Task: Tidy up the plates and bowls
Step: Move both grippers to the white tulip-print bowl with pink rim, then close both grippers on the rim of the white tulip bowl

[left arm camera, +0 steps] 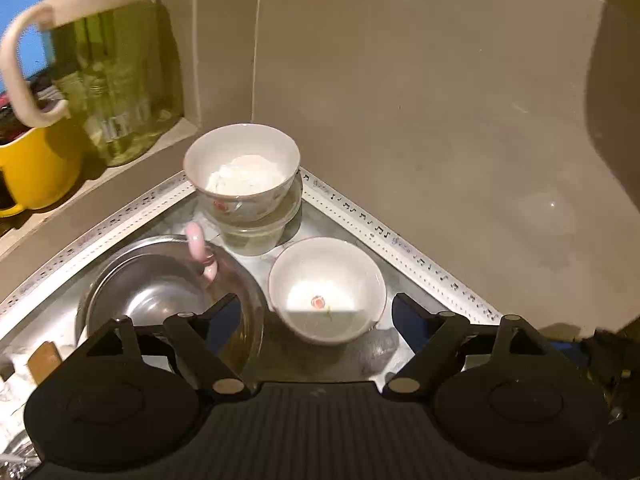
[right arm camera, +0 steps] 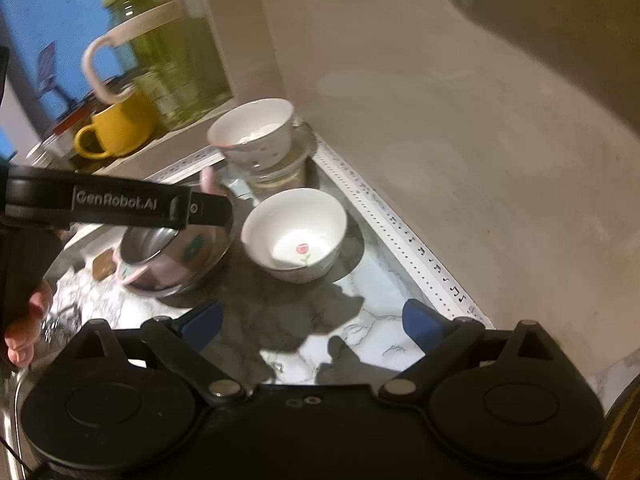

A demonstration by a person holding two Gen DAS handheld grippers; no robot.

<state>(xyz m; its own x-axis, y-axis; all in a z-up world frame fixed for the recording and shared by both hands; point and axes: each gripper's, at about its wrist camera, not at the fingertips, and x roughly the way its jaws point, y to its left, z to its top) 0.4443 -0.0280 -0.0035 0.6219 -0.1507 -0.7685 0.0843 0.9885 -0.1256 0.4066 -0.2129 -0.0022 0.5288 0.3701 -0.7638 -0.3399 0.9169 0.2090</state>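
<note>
A white bowl with a rose inside [left arm camera: 326, 292] stands on the marble counter, between the fingers of my left gripper [left arm camera: 316, 308]. The gripper is open and neither pad touches the bowl. In the corner, a second white bowl [left arm camera: 242, 168] sits inside a glass bowl [left arm camera: 256, 236]. To the left is a steel bowl [left arm camera: 160, 284] with a pink handle [left arm camera: 200, 248] sticking out. My right gripper [right arm camera: 314, 320] is open over bare counter, short of the rose bowl [right arm camera: 296, 232]. One of the left gripper's fingers [right arm camera: 208, 210] crosses above the steel bowl [right arm camera: 176, 256].
A ledge at the left carries a yellow mug [right arm camera: 116, 128] and a green jug with a white handle [right arm camera: 160, 52]. Beige walls [left arm camera: 440, 120] close the corner behind and to the right. A person's hand [right arm camera: 24, 328] shows at the left edge. White trim [left arm camera: 400, 244] lines the counter.
</note>
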